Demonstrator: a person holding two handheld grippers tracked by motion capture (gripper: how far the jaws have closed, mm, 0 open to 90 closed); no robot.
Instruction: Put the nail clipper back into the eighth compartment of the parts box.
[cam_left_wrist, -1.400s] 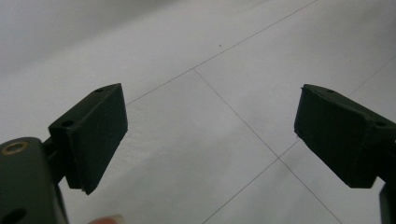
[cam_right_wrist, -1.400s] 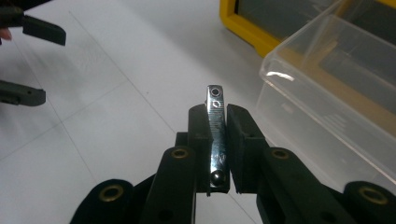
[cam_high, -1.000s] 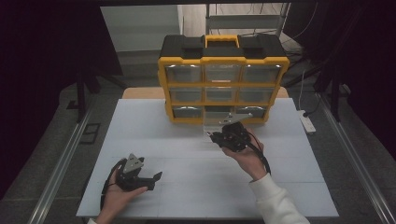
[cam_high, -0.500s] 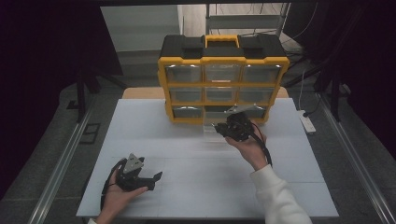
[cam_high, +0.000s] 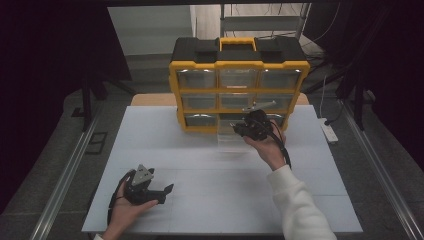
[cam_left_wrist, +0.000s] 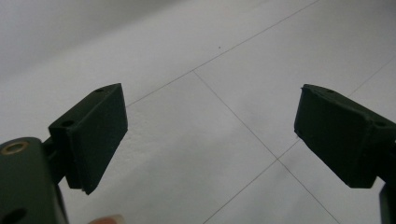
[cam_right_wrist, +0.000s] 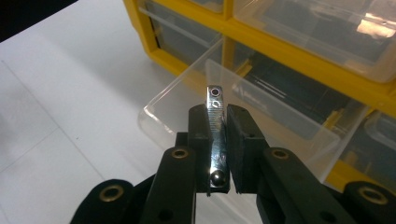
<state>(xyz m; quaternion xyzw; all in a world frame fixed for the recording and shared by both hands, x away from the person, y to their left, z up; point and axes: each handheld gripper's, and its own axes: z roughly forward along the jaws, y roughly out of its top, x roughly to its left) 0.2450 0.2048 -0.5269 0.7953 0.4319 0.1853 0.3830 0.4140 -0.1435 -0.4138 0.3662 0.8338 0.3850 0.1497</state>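
A yellow and black organizer (cam_high: 239, 90) with clear drawers stands at the back of the white table (cam_high: 200, 160). Its bottom middle drawer (cam_high: 231, 142) is pulled out onto the table. My right gripper (cam_high: 240, 131) hovers just over this drawer, shut on a small silver nail clipper (cam_right_wrist: 215, 126). In the right gripper view, the right gripper (cam_right_wrist: 217, 119) holds the clipper upright above the open drawer (cam_right_wrist: 275, 121), with the organizer (cam_right_wrist: 299, 51) behind. My left gripper (cam_high: 167, 191) rests at the front left of the table, and the left gripper (cam_left_wrist: 212, 130) is open with bare table between its fingers.
A white power strip (cam_high: 328, 131) lies off the table's right edge. Metal rails (cam_high: 65, 175) run along both sides of the table. A wooden surface (cam_high: 150, 99) shows behind the organizer on the left.
My right gripper has carried the clipper away from the person toward the organizer, to over the pulled-out drawer. The left gripper has stayed in place.
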